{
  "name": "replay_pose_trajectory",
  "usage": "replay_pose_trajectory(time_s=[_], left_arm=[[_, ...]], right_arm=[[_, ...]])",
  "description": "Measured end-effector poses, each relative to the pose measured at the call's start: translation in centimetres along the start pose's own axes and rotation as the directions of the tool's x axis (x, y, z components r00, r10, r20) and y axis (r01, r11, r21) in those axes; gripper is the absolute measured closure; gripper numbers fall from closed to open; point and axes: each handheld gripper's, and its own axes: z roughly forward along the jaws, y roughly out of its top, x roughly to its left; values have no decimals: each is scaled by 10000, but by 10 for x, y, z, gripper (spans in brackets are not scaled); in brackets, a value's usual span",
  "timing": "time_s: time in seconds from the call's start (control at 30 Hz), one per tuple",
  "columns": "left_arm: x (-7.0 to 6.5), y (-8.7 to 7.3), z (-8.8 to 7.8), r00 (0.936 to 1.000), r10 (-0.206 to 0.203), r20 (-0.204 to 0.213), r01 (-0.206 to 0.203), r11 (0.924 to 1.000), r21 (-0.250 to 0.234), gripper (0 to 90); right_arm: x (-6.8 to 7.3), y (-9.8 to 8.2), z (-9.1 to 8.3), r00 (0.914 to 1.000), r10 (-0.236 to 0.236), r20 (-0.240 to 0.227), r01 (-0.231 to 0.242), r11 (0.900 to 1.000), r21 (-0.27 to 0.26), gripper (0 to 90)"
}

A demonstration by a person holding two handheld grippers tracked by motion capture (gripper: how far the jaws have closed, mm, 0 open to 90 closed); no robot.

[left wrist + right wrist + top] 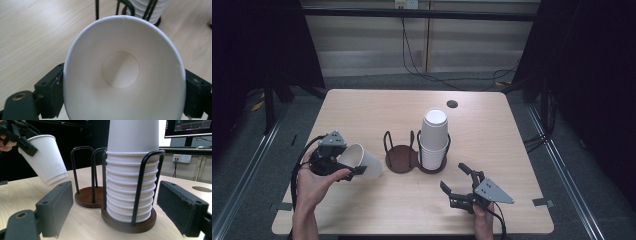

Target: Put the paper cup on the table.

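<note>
Left gripper (343, 165): jaws clamped on white paper cup (364, 160), held tilted above table (362, 107), left of wire cup holder (402, 155). Right gripper (458, 184): jaws spread, empty, facing cup stack (433, 137).

Two handheld grippers, left gripper (346, 169) and right gripper (458, 181), matte black bodies, blocky jaws with flat dark pads, round brass-coloured fitting near each jaw base, grey three-cornered top plates with small holes, black trailing cables, bare forearms, no sleeves
</note>
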Motion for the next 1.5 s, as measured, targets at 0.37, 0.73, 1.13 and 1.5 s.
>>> replay_pose_trajectory(time_s=[0.37,0.73,1.13,1.5], left_arm=[[16,30,3,9992,300,-259,-278,9962,823,124],[38,58,20,9971,606,-470,-483,9722,2292,123],[57,59,45,9979,410,-504,-230,9486,3157,115],[55,59,68,9953,866,-426,-674,9397,3354,77]], right_arm=[[0,0,0,10000,6,-14,-6,10000,3,134],[0,0,0,10000,-12,-25,12,10000,-8,134],[0,0,0,10000,-13,-24,13,10000,-9,135],[0,0,0,10000,1,-24,-1,10000,0,135]])
